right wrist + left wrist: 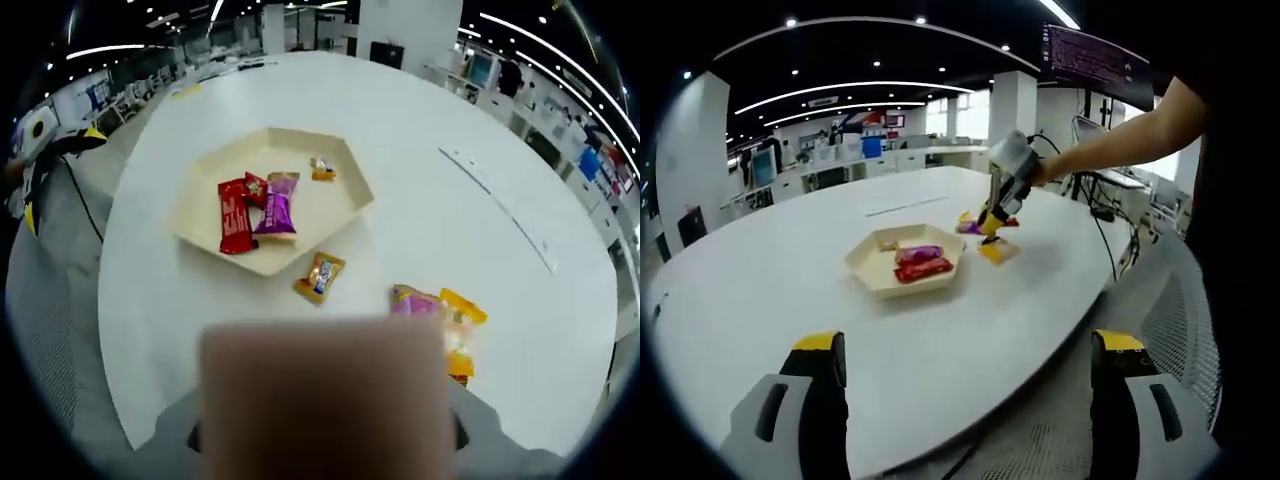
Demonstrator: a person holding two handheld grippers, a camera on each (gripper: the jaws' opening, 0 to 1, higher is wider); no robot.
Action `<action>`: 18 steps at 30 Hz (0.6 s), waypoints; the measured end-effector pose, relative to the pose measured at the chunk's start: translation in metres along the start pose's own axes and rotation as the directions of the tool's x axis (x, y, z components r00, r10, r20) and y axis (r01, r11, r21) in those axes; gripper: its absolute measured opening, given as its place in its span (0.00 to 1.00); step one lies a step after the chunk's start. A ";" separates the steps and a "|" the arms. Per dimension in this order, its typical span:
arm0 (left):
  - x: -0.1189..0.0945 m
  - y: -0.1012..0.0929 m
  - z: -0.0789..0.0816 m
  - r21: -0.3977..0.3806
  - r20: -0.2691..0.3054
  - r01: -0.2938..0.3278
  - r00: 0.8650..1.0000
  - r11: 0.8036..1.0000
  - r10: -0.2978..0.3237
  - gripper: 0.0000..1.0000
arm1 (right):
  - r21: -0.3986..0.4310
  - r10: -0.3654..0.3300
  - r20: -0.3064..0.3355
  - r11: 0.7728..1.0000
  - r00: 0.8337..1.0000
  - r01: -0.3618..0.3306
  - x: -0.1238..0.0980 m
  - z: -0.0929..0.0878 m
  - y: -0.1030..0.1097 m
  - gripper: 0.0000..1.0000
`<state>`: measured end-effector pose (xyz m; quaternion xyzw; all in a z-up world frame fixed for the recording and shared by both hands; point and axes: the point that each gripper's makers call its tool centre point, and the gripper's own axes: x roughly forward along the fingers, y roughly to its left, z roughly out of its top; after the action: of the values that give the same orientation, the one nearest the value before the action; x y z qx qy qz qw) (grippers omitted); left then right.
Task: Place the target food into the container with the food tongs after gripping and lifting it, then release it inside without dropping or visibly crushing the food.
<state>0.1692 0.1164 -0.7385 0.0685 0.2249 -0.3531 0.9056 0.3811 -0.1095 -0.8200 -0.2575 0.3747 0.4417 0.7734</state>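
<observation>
A cream hexagonal tray (858,264) sits mid-table holding a red packet (923,269) and a purple packet (918,252). In the right gripper view the tray (335,205) also holds a small candy (322,168). Just outside it lies an orange-blue candy (320,275), with pink and yellow packets (440,318) further right. My right gripper (992,222), held by a person's arm (1110,140), hovers over those loose packets (996,248). A blurred beige block (325,400) hides its jaws. My left gripper (970,350) stands open at the near table edge, holding nothing.
The big white oval table (790,290) has free room all around the tray. A mesh chair back (1185,300) stands at its right edge. Office desks and monitors (840,155) fill the background. A cable (1102,240) hangs off the table's far right.
</observation>
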 end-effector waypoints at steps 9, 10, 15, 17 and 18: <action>0.000 0.000 -0.002 -0.003 -0.009 0.000 1.000 1.000 0.000 1.00 | -0.052 0.016 -0.017 0.999 1.000 -0.017 0.007 -0.008 0.002 0.25; 0.001 0.000 -0.002 -0.004 -0.010 0.000 1.000 1.000 0.000 1.00 | -0.059 0.024 -0.036 0.998 0.999 -0.026 0.008 -0.012 0.003 0.25; 0.002 0.001 -0.001 -0.008 -0.007 0.000 1.000 1.000 0.000 1.00 | -0.055 0.024 -0.016 0.998 1.000 -0.025 0.007 -0.011 0.001 0.25; 0.002 0.000 -0.001 -0.007 -0.008 0.002 1.000 1.000 -0.002 1.00 | -0.061 0.023 -0.013 0.998 1.000 -0.024 0.007 -0.011 0.002 0.25; 0.002 0.000 -0.001 -0.007 -0.008 0.002 1.000 1.000 -0.002 1.00 | -0.064 0.022 -0.012 0.998 1.000 -0.023 0.008 -0.011 0.002 0.24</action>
<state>0.1700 0.1152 -0.7406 0.0664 0.2300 -0.3530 0.9045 0.3783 -0.1133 -0.8328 -0.2803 0.3676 0.4607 0.7577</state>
